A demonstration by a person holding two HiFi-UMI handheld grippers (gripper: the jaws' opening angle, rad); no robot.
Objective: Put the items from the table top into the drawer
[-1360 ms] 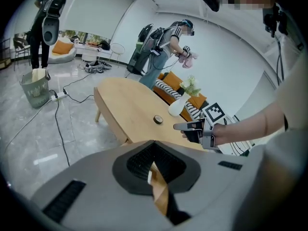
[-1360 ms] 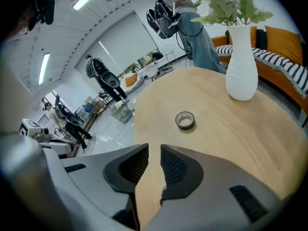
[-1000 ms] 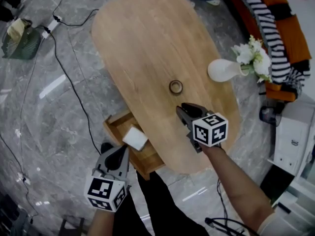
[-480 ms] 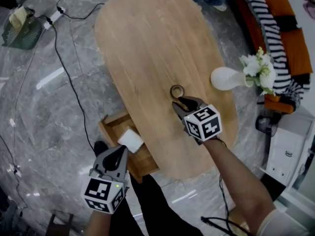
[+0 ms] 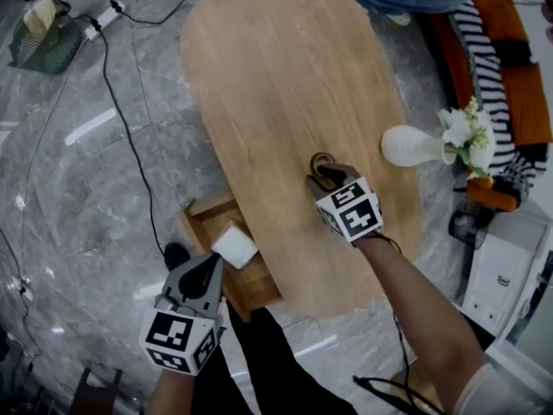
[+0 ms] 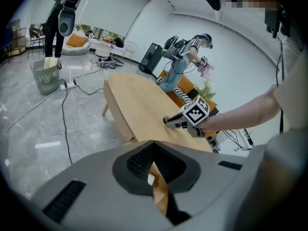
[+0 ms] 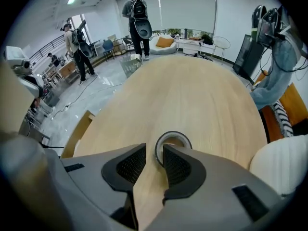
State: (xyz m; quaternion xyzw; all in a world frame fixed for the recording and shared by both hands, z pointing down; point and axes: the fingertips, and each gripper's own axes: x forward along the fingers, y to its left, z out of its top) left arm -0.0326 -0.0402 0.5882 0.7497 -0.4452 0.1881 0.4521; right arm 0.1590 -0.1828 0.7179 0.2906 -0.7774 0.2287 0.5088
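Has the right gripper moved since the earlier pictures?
Yes. The right gripper moved forward to the ring; its jaws have just been opening, the rim between them.

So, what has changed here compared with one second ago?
The right gripper came down to the ring; its jaws have just been opening, and part of the ring's rim now stands between them, not yet pressed. The ring, the left gripper near the drawer and the white block inside it stayed put.

White vase [image 5: 413, 145] holding white flowers [image 5: 462, 132] — striped cloth [image 5: 488, 67] on orange sofa [image 5: 529, 102], green basket [image 5: 43, 37] on floor [image 5: 69, 188].
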